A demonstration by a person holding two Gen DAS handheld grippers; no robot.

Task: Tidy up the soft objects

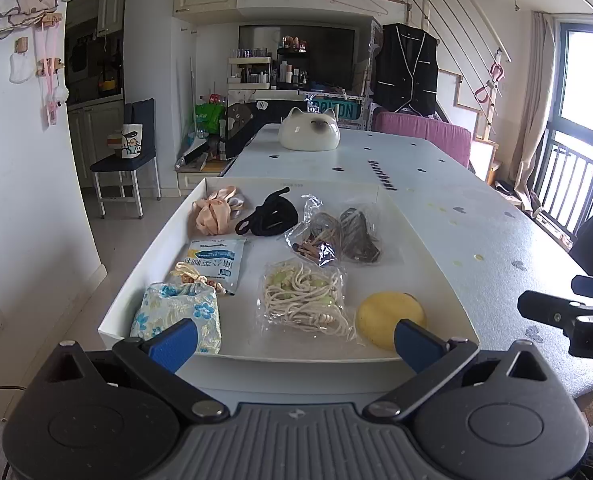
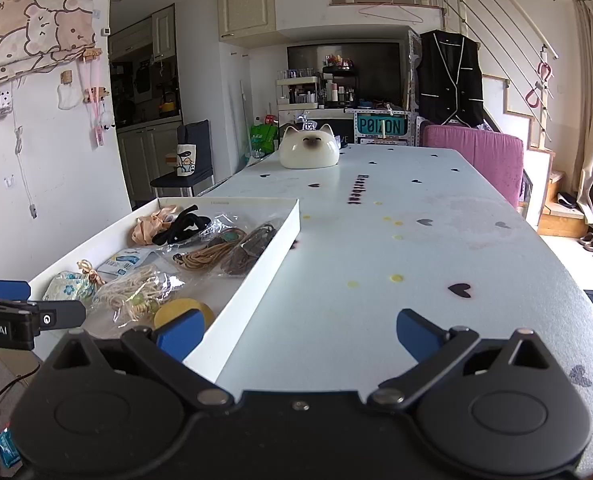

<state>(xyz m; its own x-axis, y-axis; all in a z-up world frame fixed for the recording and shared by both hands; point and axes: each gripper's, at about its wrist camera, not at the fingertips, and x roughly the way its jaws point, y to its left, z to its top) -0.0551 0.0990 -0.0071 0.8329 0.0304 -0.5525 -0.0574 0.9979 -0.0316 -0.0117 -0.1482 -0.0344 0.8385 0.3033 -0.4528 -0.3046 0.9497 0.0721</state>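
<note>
White tray (image 1: pixel 168 232), pale heart-print table (image 2: pixel 416 240), pink sofa (image 2: pixel 476 148)

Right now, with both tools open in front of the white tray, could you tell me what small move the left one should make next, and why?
Probably ease the left tool forward and down toward the blue floral pouch. Both tools are open and hold nothing. The pouch lies in the tray's near left corner, just beyond the left finger. The right tool points mostly at bare tabletop beside the tray.
</note>
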